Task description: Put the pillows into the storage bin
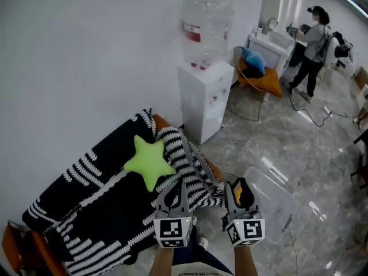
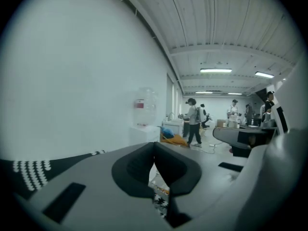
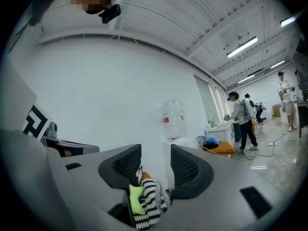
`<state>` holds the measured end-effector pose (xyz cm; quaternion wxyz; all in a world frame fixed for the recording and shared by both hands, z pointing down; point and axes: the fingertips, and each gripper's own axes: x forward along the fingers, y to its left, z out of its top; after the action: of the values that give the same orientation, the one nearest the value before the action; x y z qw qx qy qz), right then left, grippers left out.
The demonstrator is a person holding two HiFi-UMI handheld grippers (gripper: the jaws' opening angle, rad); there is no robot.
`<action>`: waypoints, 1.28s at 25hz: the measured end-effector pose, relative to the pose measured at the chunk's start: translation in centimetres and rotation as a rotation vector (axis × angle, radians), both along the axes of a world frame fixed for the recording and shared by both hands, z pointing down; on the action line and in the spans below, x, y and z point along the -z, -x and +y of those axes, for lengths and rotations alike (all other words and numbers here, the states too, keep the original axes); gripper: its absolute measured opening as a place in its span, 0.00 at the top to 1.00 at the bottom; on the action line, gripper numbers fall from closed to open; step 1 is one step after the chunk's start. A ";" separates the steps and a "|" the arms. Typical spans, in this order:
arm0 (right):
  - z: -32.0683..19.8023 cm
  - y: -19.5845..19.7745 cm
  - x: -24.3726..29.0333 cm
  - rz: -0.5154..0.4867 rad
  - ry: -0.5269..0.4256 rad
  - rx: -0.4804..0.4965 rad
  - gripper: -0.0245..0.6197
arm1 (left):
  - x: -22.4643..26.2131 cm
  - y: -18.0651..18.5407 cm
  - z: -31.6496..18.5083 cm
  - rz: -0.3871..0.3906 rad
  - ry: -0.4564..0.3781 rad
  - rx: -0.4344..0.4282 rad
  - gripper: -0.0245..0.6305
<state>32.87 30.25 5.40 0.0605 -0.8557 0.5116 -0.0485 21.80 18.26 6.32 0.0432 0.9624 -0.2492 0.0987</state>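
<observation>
Green and star-shaped, one pillow [image 1: 148,160] lies on a black-and-white blanket [image 1: 92,209] down and left of the water dispenser [image 1: 203,94]. A striped pillow [image 1: 176,149] lies touching the star's right side, nearer the dispenser's foot. Neither pillow is in the bin [image 1: 276,207], a clear box on the grey floor [image 1: 322,154] below and to the right of the dispenser, well apart from the blanket.

We hold both tools low in the head view, below the dispenser and between the blanket and the bin. Our left gripper [image 1: 179,184] hangs over the striped pillow's lower edge. In its own view the left gripper [image 2: 154,144] has its fingers [image 2: 134,167] together at the tips, with nothing clamped; only a sliver of patterned cloth shows far behind them. Our right gripper [image 1: 237,184] sits just beside it, towards the bin. In the right gripper view, the right gripper [image 3: 156,150] has its fingers [image 3: 185,167] apart and empty. Through the gap we see the star [image 3: 136,199] and the striped pillow [image 3: 150,202] in the distance, with the dispenser [image 3: 173,121] above them.

Right of the dispenser, against the same white wall [image 1: 86,50], stands an orange chair [image 1: 265,78] carrying a blue cushion [image 1: 253,59]. Beyond that, a person [image 1: 313,42] stands further off still.
</observation>
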 end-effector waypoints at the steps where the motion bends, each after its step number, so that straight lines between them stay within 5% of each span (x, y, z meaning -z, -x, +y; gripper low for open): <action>1: -1.3 1.2 0.1 -0.002 -0.001 0.033 0.65 | 0.2 1.9 -1.1 -0.001 -0.002 0.039 0.94; 10: -12.9 12.1 -1.2 -0.025 0.029 0.309 0.65 | -0.4 17.9 -9.4 -0.016 0.001 0.368 0.94; 16: -19.7 18.5 -4.6 -0.051 0.107 0.427 0.63 | -3.0 25.8 -14.5 -0.031 0.046 0.503 0.94; 32: -35.8 23.6 -24.4 -0.160 0.435 0.439 0.53 | -16.8 31.1 -30.6 -0.132 0.232 0.535 0.94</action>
<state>9.24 -5.51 29.78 -0.0957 -0.7110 0.6555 -0.2358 -9.32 -12.30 23.10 0.1612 0.8427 -0.4834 0.1738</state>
